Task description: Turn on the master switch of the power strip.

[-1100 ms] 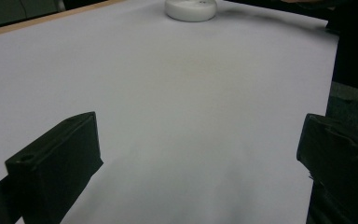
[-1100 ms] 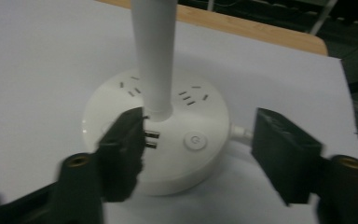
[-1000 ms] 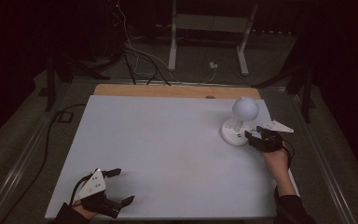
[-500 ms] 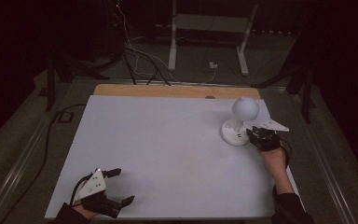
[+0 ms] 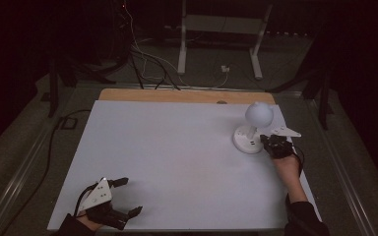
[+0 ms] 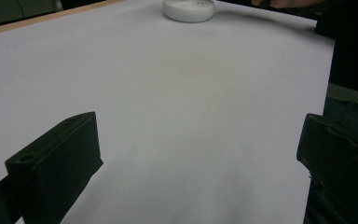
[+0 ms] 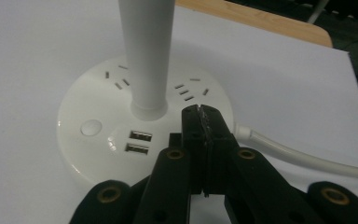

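Looking across the white table [image 5: 177, 162] first, I see wood edging at its far side and dark floor with cables beyond; the white lamp [image 5: 254, 129] stands far right, upright; my right gripper [image 7: 204, 122], jaws pressed together on nothing, hovers over its base, probably for the button [image 7: 91, 127]; my left gripper [image 5: 123, 196] idles, jaws wide

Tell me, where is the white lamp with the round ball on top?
In the high view the white lamp stands on the far right part of the white table, right beside the right tool, whose closed tip sits over its round base.
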`<state>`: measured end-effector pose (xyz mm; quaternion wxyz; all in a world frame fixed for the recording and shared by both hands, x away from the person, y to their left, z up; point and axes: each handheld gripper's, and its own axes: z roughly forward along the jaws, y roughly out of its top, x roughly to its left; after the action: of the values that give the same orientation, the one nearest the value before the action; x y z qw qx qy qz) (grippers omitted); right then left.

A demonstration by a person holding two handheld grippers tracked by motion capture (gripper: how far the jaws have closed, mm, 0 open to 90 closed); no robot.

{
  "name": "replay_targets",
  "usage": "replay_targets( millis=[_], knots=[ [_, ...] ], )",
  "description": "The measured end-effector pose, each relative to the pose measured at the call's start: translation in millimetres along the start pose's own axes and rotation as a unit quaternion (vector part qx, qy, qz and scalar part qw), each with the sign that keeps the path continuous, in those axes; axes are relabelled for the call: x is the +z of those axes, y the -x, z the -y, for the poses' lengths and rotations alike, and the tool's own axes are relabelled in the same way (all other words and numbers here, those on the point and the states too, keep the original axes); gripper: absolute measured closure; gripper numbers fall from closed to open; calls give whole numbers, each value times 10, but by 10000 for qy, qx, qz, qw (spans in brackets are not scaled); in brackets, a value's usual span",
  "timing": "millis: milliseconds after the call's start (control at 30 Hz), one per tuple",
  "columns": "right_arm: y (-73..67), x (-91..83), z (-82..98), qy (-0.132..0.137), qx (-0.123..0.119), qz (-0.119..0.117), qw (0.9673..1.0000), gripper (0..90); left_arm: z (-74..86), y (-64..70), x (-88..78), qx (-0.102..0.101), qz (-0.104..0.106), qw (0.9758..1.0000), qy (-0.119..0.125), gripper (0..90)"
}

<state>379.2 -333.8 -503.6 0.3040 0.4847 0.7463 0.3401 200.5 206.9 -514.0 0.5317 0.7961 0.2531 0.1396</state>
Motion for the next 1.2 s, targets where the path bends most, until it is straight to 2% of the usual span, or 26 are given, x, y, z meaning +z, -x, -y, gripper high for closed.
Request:
replay_targets(
  millis=[867,1000,1133,1200],
  knots=[
    [-68,75,35,-75,-336,183,9992,900,2,9,15,26,26,10000,-41,1],
    [-79,79,38,-81,-352,211,9991,900,4,6,10,19,22,10000,-29,1],
    [-57,79,32,-109,-286,142,9994,900,3,5,12,18,22,10000,-34,1],
    [-68,79,42,-77,-342,179,9992,900,2,10,13,30,34,10000,-35,1]
  ],
)
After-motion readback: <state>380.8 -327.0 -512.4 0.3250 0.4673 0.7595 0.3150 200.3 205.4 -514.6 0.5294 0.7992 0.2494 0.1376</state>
